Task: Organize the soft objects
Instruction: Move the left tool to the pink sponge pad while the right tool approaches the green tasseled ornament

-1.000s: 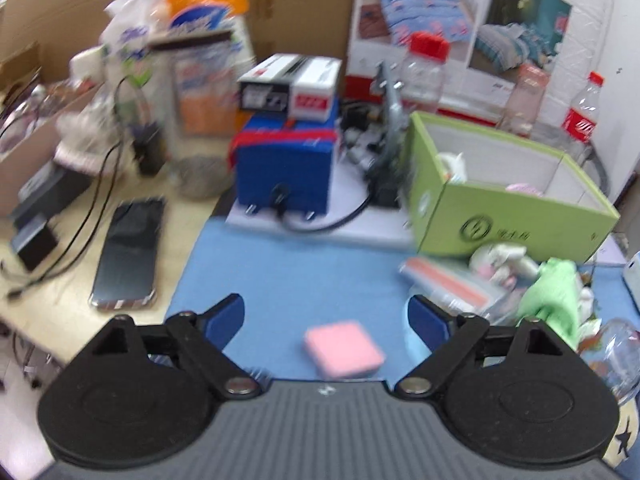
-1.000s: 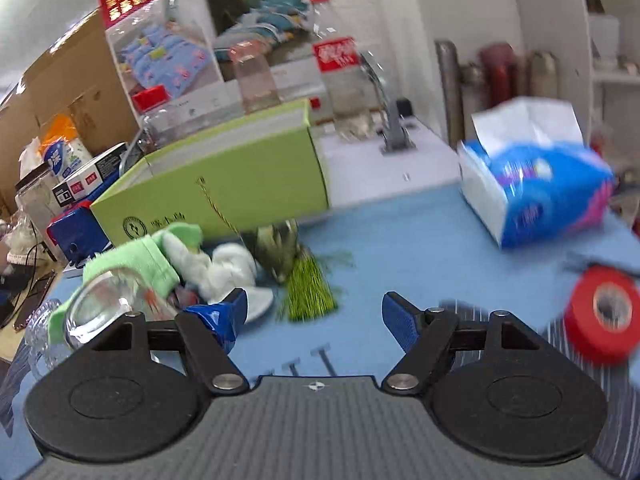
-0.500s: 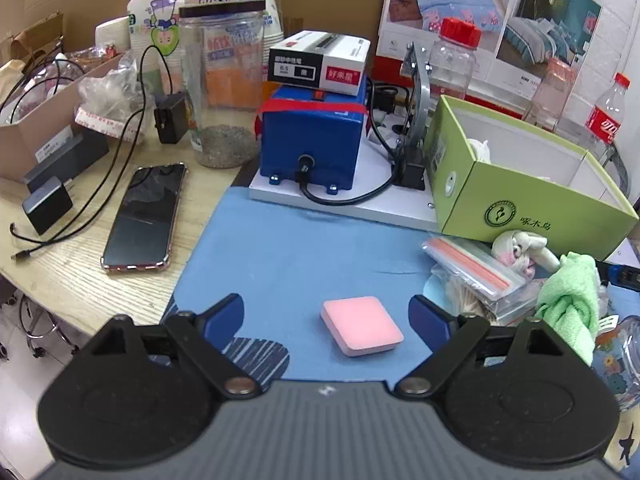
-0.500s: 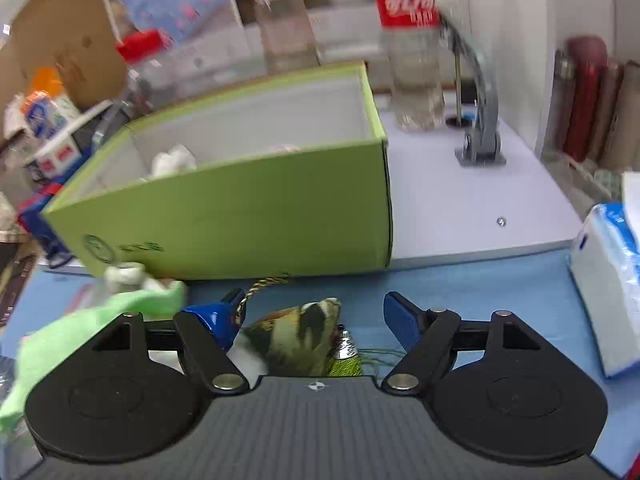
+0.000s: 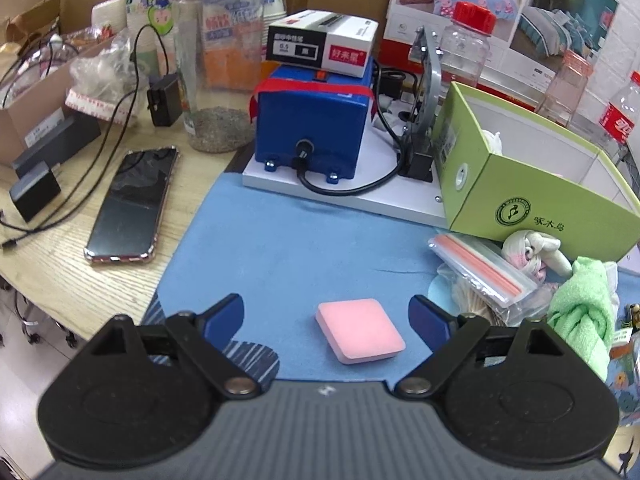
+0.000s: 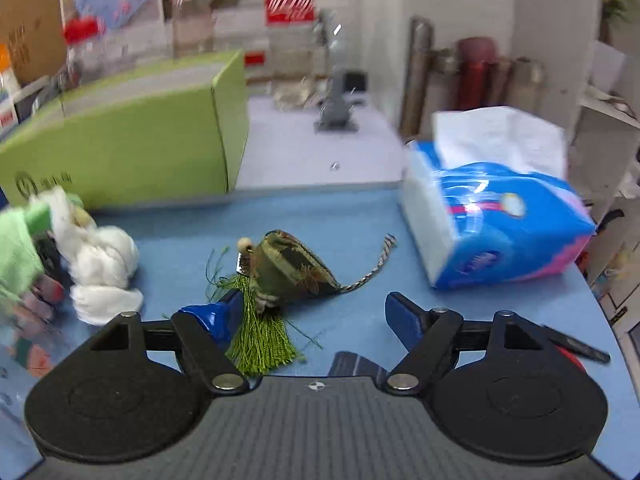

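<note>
- My left gripper [image 5: 326,316] is spread wide and empty; the pink sponge [image 5: 359,330] lies between its fingertips, low in the frame's centre, on the blue mat [image 5: 288,248].
- My right gripper [image 6: 312,314] is also wide apart, holding nothing; the green tasselled sachet [image 6: 286,272] sits lower centre, beside its left fingertip.
- The green box [image 6: 120,152] stands upper left.

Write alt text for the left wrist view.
The open left gripper hovers over a pink sponge lying on a blue mat. Behind stand a green box, a blue machine and a phone.
</note>
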`<action>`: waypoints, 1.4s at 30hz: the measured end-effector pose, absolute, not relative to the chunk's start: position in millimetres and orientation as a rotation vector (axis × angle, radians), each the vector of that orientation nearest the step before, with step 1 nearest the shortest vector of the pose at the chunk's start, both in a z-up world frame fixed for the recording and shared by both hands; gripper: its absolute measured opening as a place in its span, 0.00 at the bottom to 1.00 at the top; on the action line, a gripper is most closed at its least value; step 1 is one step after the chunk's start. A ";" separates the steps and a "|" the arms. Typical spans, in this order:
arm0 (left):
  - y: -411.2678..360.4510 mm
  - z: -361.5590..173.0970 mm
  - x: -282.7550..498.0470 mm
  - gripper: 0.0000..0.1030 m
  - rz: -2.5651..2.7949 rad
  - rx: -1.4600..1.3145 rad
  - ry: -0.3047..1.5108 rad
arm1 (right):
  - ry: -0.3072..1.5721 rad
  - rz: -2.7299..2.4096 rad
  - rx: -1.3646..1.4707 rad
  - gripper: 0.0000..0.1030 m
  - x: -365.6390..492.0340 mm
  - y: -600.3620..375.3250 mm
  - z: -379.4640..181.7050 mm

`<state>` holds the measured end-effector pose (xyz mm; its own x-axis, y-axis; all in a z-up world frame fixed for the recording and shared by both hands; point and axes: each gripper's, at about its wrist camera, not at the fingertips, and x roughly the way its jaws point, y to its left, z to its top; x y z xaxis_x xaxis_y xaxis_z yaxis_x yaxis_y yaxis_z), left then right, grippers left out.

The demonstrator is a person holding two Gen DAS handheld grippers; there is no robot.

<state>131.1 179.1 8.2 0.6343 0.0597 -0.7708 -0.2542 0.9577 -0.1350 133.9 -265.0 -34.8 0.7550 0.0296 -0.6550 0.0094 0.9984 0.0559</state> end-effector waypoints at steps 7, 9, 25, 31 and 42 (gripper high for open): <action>174.6 -12.3 155.8 0.87 0.217 -0.282 0.959 | 0.593 0.074 0.266 0.63 85.3 -269.4 -26.9; 175.0 -18.9 159.8 0.87 0.224 -0.292 0.981 | 0.610 0.083 0.270 0.63 86.0 -266.6 -28.4; 148.7 -39.1 160.9 0.90 0.273 -0.147 0.981 | 0.663 0.075 0.068 0.64 120.5 -248.4 -37.5; 149.5 -39.4 162.3 0.90 0.269 -0.143 0.977 | 0.669 0.066 -0.025 0.64 158.8 -235.8 -42.1; 149.4 -39.9 161.2 0.90 0.239 -0.140 0.968 | 0.648 0.099 -0.011 0.68 164.8 -240.2 -60.9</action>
